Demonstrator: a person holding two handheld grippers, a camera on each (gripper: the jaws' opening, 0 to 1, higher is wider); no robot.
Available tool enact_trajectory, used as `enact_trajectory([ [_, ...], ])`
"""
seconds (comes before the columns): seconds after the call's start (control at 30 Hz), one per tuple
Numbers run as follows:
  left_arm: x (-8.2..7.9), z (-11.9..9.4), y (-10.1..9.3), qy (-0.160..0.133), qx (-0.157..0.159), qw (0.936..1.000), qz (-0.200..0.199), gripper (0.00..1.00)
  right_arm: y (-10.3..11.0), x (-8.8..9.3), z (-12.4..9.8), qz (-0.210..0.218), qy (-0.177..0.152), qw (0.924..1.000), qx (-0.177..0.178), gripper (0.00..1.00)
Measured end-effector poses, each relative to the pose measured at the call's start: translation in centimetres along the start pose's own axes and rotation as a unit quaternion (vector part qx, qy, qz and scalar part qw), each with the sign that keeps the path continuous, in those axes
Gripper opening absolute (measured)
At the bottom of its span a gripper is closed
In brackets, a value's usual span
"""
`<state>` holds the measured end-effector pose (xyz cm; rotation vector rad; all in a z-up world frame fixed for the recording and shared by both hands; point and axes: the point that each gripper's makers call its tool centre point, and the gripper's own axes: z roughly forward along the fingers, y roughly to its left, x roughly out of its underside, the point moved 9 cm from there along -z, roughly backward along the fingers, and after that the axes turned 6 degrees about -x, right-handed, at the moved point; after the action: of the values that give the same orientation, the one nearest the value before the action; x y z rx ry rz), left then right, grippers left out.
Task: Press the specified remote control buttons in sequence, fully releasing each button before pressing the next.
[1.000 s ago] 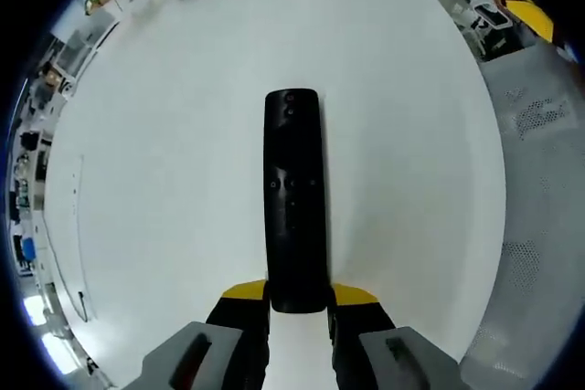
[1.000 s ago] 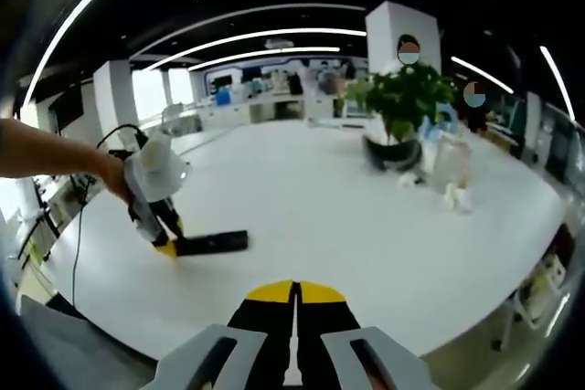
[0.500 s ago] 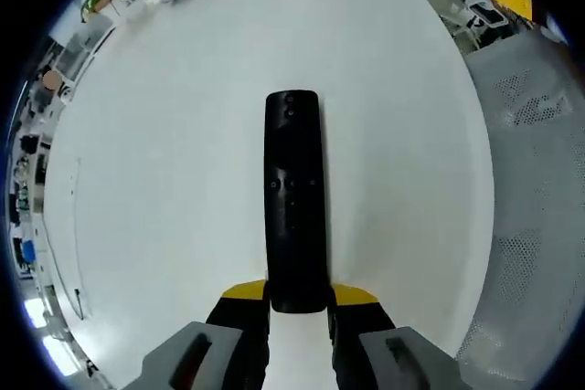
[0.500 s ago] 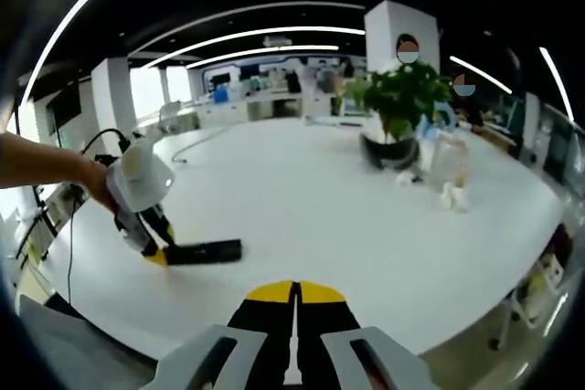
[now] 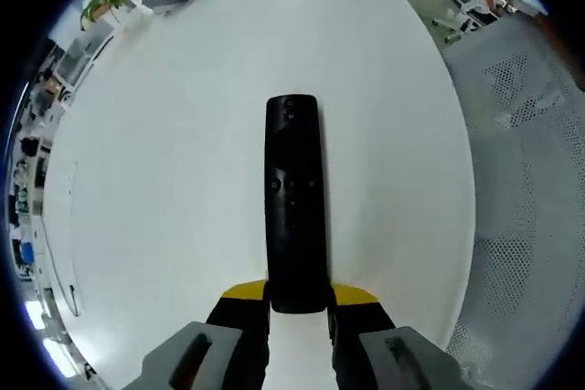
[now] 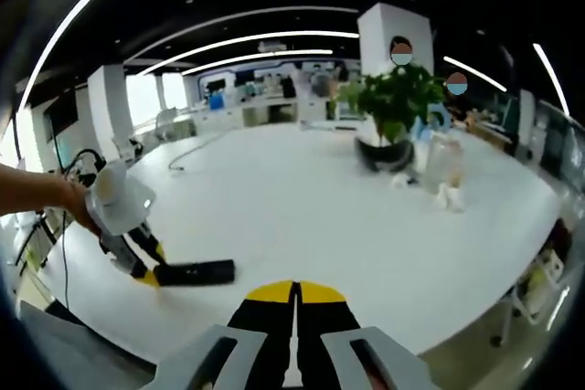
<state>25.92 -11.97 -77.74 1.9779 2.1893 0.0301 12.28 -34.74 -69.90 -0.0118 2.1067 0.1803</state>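
A long black remote control (image 5: 294, 198) lies flat on the white table (image 5: 174, 162), its small buttons facing up. My left gripper (image 5: 298, 303) is shut on the remote's near end, a yellow-tipped jaw pressed against each side. In the right gripper view the same remote (image 6: 196, 272) lies at the left, with the left gripper (image 6: 146, 271) clamped on its end and a hand holding it. My right gripper (image 6: 295, 303) is shut with nothing in it, well apart from the remote and above the table's near edge.
A potted plant (image 6: 391, 116) and a few small clear items (image 6: 439, 171) stand on the far right of the table (image 6: 302, 216). A cable (image 6: 196, 148) trails across its far left. A perforated grey chair (image 5: 526, 180) sits beyond the table's edge.
The left gripper with the remote has moved left and nearer in the right gripper view. The left gripper view has swung, bringing more of the grey chair in. Both grips are unchanged.
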Motion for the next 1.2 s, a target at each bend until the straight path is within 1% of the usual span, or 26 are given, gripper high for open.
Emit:
enact_trajectory([
  [0.23, 0.3, -0.2, -1.2, -0.002, 0.003, 0.9999, 0.01, 0.23, 0.0, 0.1, 0.2, -0.002, 0.007, 1.0, 0.0, 0.0],
  [0.43, 0.6, -0.4, -2.1, -0.008, 0.003, 0.9999, 0.009, 0.23, 0.2, 0.1, 0.3, -0.006, 0.016, 0.9998, -0.004, 0.0],
  [0.63, 0.9, -0.5, -3.3, -0.014, 0.002, 0.9999, 0.006, 0.23, 0.2, 0.2, 0.4, -0.006, 0.019, 0.9998, -0.006, 0.0],
  [0.83, 1.1, -0.6, -3.7, -0.021, 0.006, 0.9997, 0.005, 0.23, 0.2, 0.3, 0.4, -0.008, 0.022, 0.9997, -0.007, 0.0],
  [1.0, 1.0, -0.8, -4.6, -0.015, 0.005, 0.9998, 0.009, 0.23, 0.2, 0.2, 0.4, -0.007, 0.021, 0.9997, -0.006, 0.0],
  [1.2, 1.1, -0.9, -5.2, -0.013, 0.005, 0.9999, 0.009, 0.23, 0.2, 0.3, 0.4, -0.008, 0.022, 0.9997, -0.007, 0.0],
])
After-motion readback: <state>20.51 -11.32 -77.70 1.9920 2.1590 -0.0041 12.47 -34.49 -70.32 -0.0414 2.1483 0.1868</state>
